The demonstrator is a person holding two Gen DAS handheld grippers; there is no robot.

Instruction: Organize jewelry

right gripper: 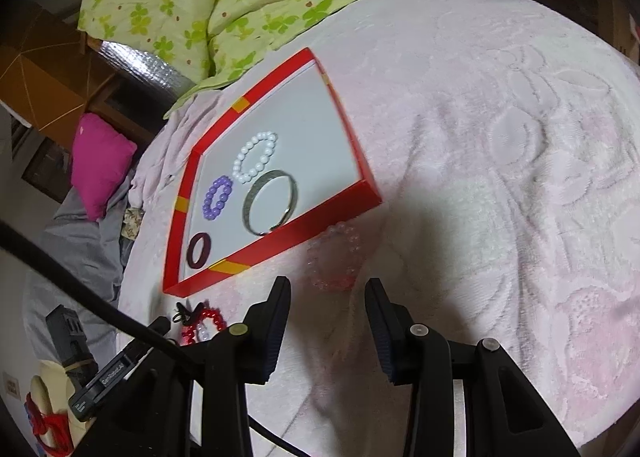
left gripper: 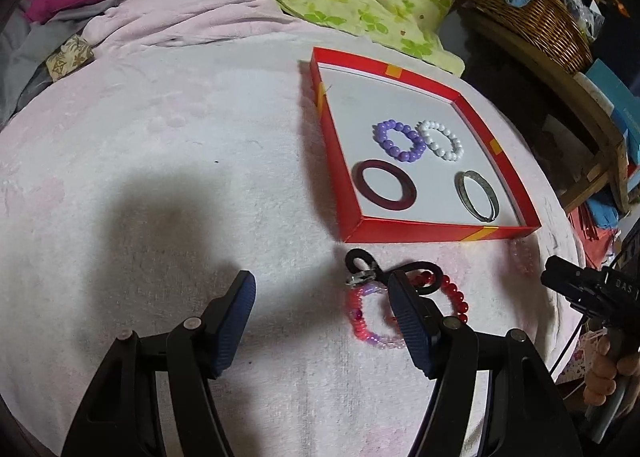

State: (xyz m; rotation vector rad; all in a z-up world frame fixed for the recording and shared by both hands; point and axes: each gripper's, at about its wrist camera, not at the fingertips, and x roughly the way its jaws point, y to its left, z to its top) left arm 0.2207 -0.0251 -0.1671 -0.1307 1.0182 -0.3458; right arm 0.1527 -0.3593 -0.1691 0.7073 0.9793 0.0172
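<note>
A soft pale pink blanket (left gripper: 160, 177) covers a rounded surface, and both pairs of tongs hang above it with jaws spread wide and nothing held. Ahead and to the right of the left tongs (left gripper: 322, 299) sits a shallow red box (left gripper: 420, 231) with a white floor, already holding four pieces: a purple bead bracelet (left gripper: 400, 141), a white bead bracelet (left gripper: 442, 139) touching it, a dark maroon bangle (left gripper: 385, 185) and a silver bangle (left gripper: 477, 196). Still loose on the blanket, just short of the box, is a small tangle beside and partly behind the left tongs' right fingertip: a red bead bracelet (left gripper: 454, 295), a pink and lilac bead bracelet (left gripper: 368, 323) and a black looped hair tie (left gripper: 362, 259), overlapping one another. A pale, nearly clear pink bead bracelet (right gripper: 334, 257) lies directly ahead of the right tongs (right gripper: 328, 311), between their tips and the box's near wall. That one looks like the easiest next pick: lower the right tongs straight forward so one finger goes inside the loop and one outside, pinch a few beads, lift it clear over the red wall, and set it on open white floor away from the other pieces. The tangled pile probably needs separating, taking one strand at a time so the others do not drag along
</note>
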